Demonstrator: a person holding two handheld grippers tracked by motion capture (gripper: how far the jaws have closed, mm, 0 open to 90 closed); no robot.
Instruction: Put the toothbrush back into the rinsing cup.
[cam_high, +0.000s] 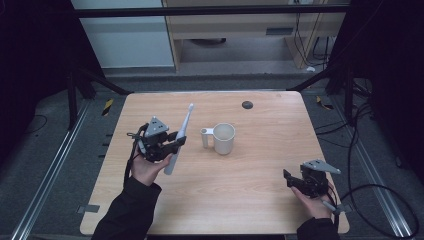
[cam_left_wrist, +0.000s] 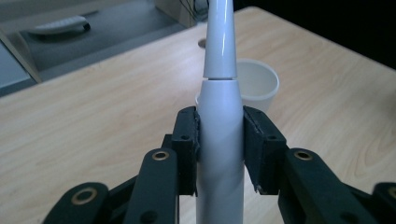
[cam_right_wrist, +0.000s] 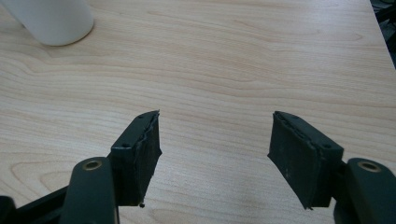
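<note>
**Toothbrush clamped in the left gripper, right gripper idle**

The left gripper (cam_high: 172, 145) is closed on 1 white electric toothbrush (cam_high: 179, 138), its pads (cam_left_wrist: 189, 140) pressing both sides of the handle; the brush tilts above the surface (cam_high: 250, 190), head pointing away. Just right of it stands 1 white cup (cam_high: 223, 138). At far right, the right gripper (cam_right_wrist: 215, 144) hovers with jaws apart, holding nothing.
</note>
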